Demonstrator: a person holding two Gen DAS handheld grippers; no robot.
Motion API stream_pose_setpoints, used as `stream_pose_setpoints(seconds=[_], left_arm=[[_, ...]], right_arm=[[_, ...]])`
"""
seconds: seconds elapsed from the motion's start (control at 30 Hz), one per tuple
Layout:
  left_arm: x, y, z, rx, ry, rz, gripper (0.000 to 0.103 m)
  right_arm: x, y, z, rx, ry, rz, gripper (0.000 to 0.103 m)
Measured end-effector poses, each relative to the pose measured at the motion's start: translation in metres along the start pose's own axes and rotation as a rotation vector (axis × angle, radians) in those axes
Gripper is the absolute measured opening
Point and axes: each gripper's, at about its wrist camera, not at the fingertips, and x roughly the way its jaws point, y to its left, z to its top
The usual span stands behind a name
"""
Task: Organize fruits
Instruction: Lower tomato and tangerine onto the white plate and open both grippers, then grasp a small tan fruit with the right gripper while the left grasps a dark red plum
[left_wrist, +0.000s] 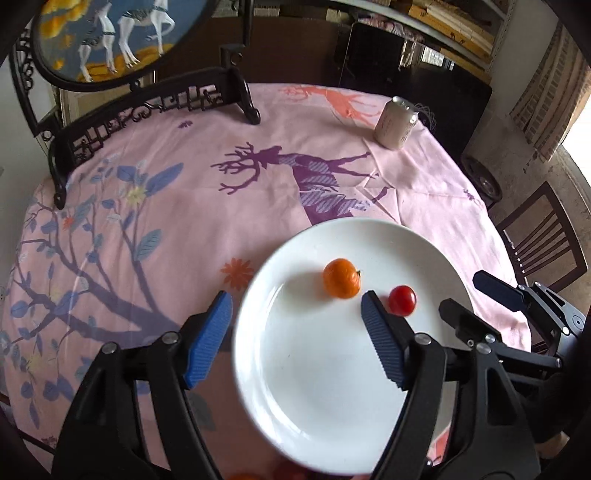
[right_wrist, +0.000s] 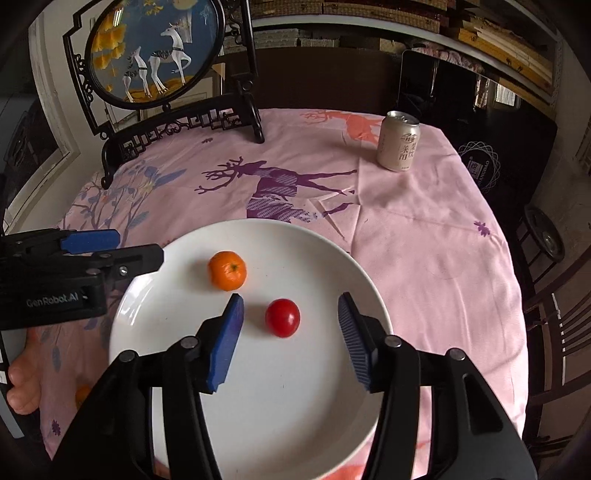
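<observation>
While the left wrist view looks down over the white plate (left_wrist: 332, 387), the left gripper (left_wrist: 295, 339) hangs wide open and empty, one finger over the pink tablecloth (left_wrist: 184, 166) beside the plate's rim, the other over the plate near the cherry tomato (left_wrist: 402, 300). A small orange (left_wrist: 341, 277) lies just beside the tomato, apart from it. Blurred orange and red shapes at the bottom edge may be more fruit waiting off the plate; I cannot tell for sure. The right gripper (left_wrist: 476, 295) shows at the right, also open.

In the right wrist view, the right gripper (right_wrist: 291, 317) is spread wide with nothing held, its fingers standing either side of the cherry tomato without touching it. The tomato is smooth, glossy and round, likely to roll; the orange (right_wrist: 227, 270) has a dull, dimpled skin. Both sit in the far half of the plate (right_wrist: 295, 406). A drink can (right_wrist: 399, 142) stands well apart.

I judge the gathering partly done: two fruits plated. The next move probably calls for fetching another fruit from the near edge, gripping gently.
</observation>
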Motion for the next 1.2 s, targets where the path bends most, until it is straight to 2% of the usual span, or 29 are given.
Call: stream_pose_setpoints(seconds=[0.03,0.07,0.13,0.3,0.43,0.67,0.7,0.73,0.8,0.9,1.0,1.2], left_arm=[[-0.016,0.003,-0.013,0.01,-0.025,0.026,0.085],[-0.031,0.006,-0.028,0.018,-0.05,0.051,0.086],[-0.054,0.012,-0.065,0.033,-0.091,0.083,0.087],[-0.081,0.038,-0.157,-0.035,-0.125,0.088,0.087],[-0.085,0.053,-0.204,-0.066,-0.11,0.138,0.087],[-0.086,0.051,-0.232,-0.044,-0.078,0.127,0.087],[-0.087,0.05,-0.234,-0.04,-0.076,0.126,0.087],[-0.087,0.049,-0.237,-0.035,-0.074,0.127,0.087],[-0.088,0.047,-0.24,-0.026,-0.068,0.128,0.087],[-0.089,0.047,-0.243,-0.026,-0.064,0.12,0.087],[-0.088,0.046,-0.245,-0.015,-0.057,0.115,0.087],[-0.082,0.035,-0.249,0.034,-0.029,0.087,0.087]], right_arm=[[-0.016,0.003,-0.01,0.003,-0.014,0.014,0.056],[-0.031,0.005,-0.022,0.012,-0.03,0.038,0.058],[-0.057,0.011,-0.054,0.04,-0.06,0.063,0.07],[-0.097,0.028,-0.141,0.095,-0.116,0.039,0.071],[-0.108,0.034,-0.176,0.118,-0.11,-0.015,0.071],[-0.102,0.058,-0.195,0.044,-0.101,-0.031,0.071],[-0.099,0.062,-0.199,0.02,-0.102,-0.043,0.066],[-0.092,0.066,-0.201,0.0,-0.088,-0.044,0.052],[-0.079,0.068,-0.203,-0.005,-0.044,-0.009,0.039],[-0.061,0.07,-0.203,-0.005,-0.015,0.0,0.037],[-0.043,0.068,-0.202,0.008,0.019,0.011,0.026],[-0.064,0.07,-0.203,-0.001,-0.017,0.006,0.025]])
